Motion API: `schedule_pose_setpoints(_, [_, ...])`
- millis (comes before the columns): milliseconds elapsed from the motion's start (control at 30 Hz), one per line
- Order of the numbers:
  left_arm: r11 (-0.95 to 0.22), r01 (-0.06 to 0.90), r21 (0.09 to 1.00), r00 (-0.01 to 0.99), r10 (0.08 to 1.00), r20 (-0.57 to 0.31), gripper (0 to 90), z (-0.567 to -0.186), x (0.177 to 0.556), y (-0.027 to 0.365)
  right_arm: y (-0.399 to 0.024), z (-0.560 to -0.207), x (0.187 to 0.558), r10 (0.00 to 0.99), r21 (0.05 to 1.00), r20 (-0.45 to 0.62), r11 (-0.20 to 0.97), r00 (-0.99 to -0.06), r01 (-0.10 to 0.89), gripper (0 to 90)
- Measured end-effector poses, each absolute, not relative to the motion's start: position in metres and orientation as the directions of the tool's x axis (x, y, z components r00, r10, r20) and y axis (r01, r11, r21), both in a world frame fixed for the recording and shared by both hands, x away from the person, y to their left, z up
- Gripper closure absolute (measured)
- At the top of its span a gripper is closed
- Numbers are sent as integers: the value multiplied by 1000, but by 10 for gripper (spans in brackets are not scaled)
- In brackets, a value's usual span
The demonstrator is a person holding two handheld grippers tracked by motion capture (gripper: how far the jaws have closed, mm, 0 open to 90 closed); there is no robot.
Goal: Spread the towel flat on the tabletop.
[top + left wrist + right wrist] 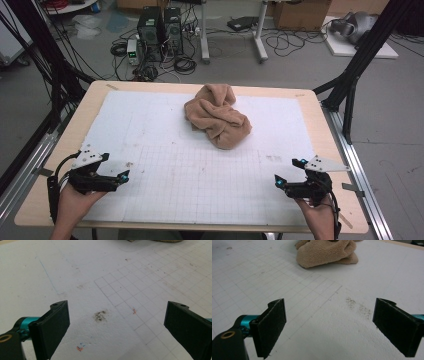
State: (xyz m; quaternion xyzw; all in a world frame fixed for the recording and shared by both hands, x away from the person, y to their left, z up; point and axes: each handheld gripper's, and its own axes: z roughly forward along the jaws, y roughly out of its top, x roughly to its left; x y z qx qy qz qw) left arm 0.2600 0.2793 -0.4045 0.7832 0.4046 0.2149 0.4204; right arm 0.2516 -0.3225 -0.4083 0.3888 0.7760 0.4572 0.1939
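A crumpled tan towel [217, 116] lies in a heap on the white gridded mat [200, 165], toward the far middle of the table. My left gripper [122, 176] rests near the mat's front left corner, far from the towel, open with nothing between its jaws. In the left gripper view the left gripper [117, 322] looks over bare mat with a dark smudge. My right gripper [278, 181] sits near the front right, also open and empty. The right gripper view shows the right gripper [329, 322] pointing at the towel [327, 252] well ahead.
The mat covers a wooden table [327, 125] with bare edges all round. Black frame struts [352, 75] rise at the far right and far left corners. Beyond the table the floor holds computer towers [160, 30], cables and boxes.
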Motion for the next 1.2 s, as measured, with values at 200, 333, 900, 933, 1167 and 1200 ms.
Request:
schedule_pose_setpoints(200, [-322,454,831,585,811,-6,72,-402,261,278,-320,-409,253,773,860,58,283,-632,425,106])
schedule_pose_setpoints(333, [-323,451,832,593,805,-9,75,-401,260,277,-318,-408,252,768,865,49,287,-639,412,106])
schedule_pose_setpoints(900, [-338,434,835,625,781,-8,76,-392,265,265,-297,-385,276,735,867,24,322,-678,380,106])
schedule_pose_setpoints(933, [-338,433,836,626,780,-9,76,-392,265,264,-297,-385,276,735,867,24,322,-678,380,106])
schedule_pose_setpoints(1167, [-328,433,840,631,776,-22,76,-389,272,258,-272,-364,314,699,865,-1,359,-715,350,106])
schedule_pose_setpoints(1200, [-325,433,841,631,775,-26,77,-388,273,258,-268,-361,318,697,866,-8,364,-717,344,106])
